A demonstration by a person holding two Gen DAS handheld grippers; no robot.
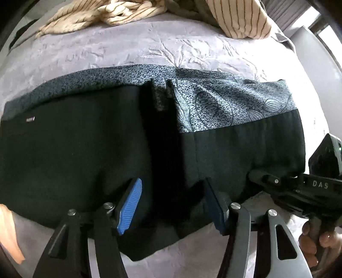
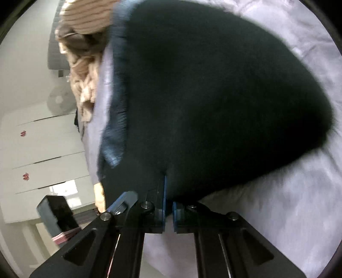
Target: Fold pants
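The black pants (image 1: 85, 149) lie folded across the lilac bed (image 1: 128, 49), with a blue-grey patterned lining (image 1: 224, 102) showing along the far edge. My left gripper (image 1: 171, 192) is open, its blue pads (image 1: 130, 205) spread over the pants' near edge. My right gripper (image 2: 168, 192) is shut on the black pants (image 2: 213, 96), pinching their near edge; it also shows in the left wrist view (image 1: 256, 177) at the pants' right end. The right wrist view is blurred.
A cream striped blanket (image 1: 102, 15) and a striped pillow (image 1: 239, 17) lie at the far side of the bed. White drawers (image 2: 42, 154) stand beside the bed. A hand (image 1: 316, 241) holds the right gripper's handle.
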